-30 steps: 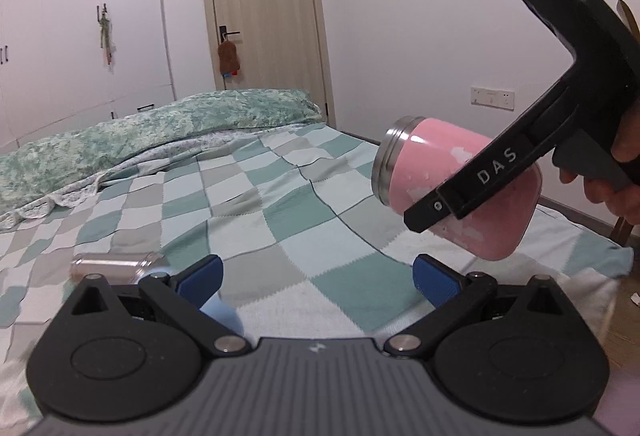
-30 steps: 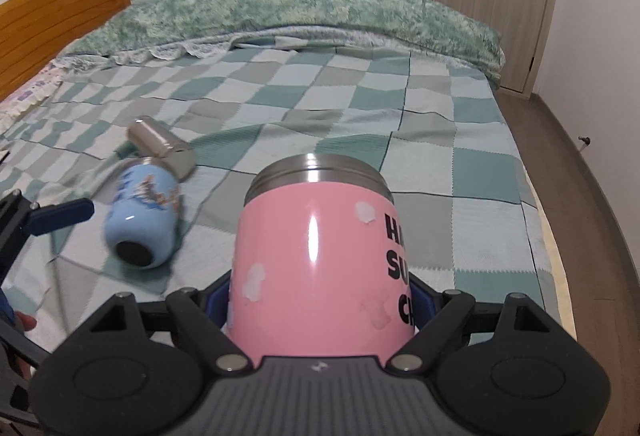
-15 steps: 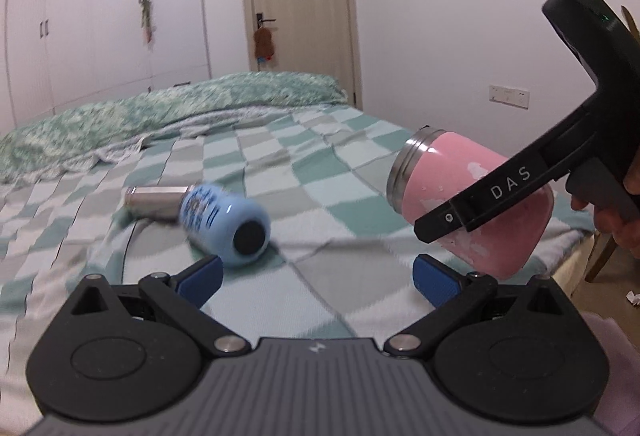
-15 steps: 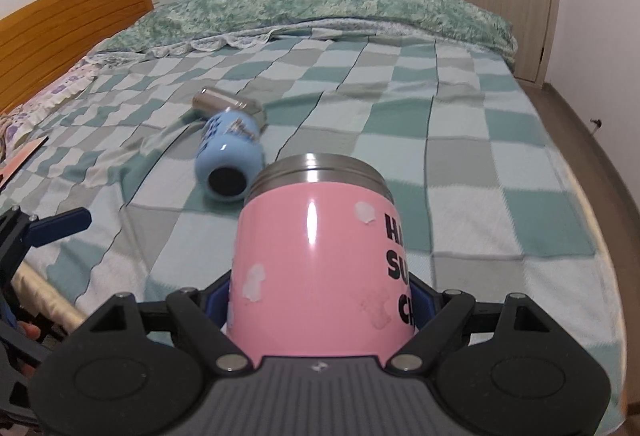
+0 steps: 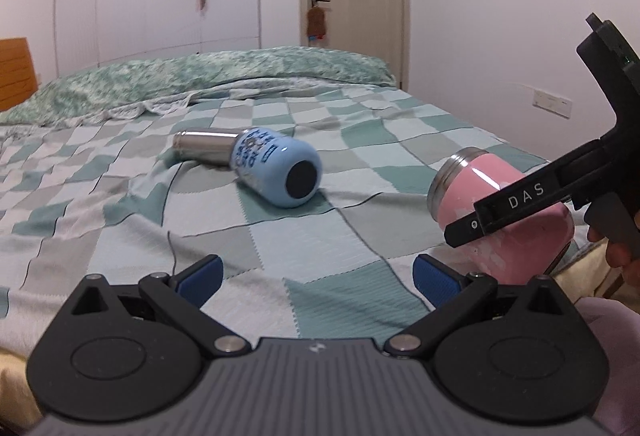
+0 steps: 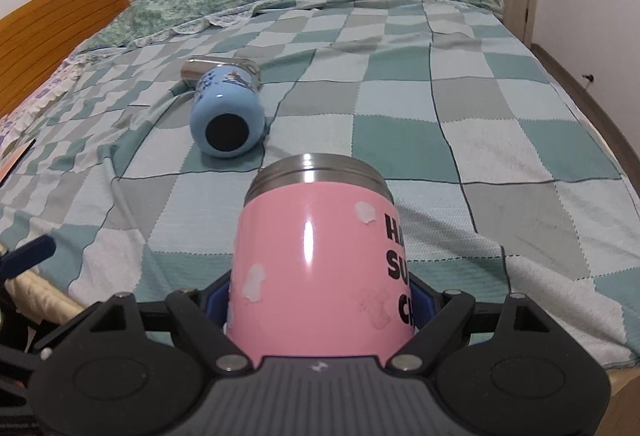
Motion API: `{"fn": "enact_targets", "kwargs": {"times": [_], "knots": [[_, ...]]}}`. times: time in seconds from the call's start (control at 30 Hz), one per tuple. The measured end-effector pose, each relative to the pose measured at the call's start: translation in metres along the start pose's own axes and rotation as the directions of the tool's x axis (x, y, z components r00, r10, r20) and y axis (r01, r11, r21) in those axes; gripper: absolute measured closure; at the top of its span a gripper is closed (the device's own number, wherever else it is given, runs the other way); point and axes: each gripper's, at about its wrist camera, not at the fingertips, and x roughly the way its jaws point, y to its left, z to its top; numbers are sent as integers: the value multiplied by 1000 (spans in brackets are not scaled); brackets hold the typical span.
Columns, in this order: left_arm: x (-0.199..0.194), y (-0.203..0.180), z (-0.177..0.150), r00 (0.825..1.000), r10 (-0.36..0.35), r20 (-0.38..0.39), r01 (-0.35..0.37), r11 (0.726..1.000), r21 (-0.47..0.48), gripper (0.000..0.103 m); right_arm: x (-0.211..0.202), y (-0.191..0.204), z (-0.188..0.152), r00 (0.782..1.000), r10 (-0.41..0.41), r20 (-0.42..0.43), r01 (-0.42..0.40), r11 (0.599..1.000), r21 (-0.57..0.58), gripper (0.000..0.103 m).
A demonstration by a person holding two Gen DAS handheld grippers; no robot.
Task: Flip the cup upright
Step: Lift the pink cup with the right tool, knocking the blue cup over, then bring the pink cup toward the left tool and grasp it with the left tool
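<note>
The right claw is clamped on the pink steel-rimmed cup, held tilted above the checked green bed blanket. Ahead and left lies a light-blue metal bottle on its side. The left claw stands apart, holding nothing.

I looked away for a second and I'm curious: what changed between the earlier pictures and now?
Both hand-held grippers drew back toward the bed's near edge, so the blue cup now shows fully. The right hand-held gripper still clamps the pink cup; the left hand-held gripper stays open. The blue cup still lies sideways.
</note>
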Motion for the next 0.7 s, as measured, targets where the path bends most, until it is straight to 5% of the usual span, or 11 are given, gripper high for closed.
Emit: {"fn": "enact_targets", "kwargs": {"times": [0.33,0.43,0.7], "knots": [[3,4,-6,999,37,-26,-37,999,-21,0,34,3,7,999,-28,-33,30,998,61,19],[3,2,-5,999,42,-29,-42,999,-15,0,32,1,6,999,-36,-30,37,998,48,7],[5,-23,12,999,14,-34,-13,1000,26,0,-14,-29,-2,987,56,151,-57,998,8,1]]}}
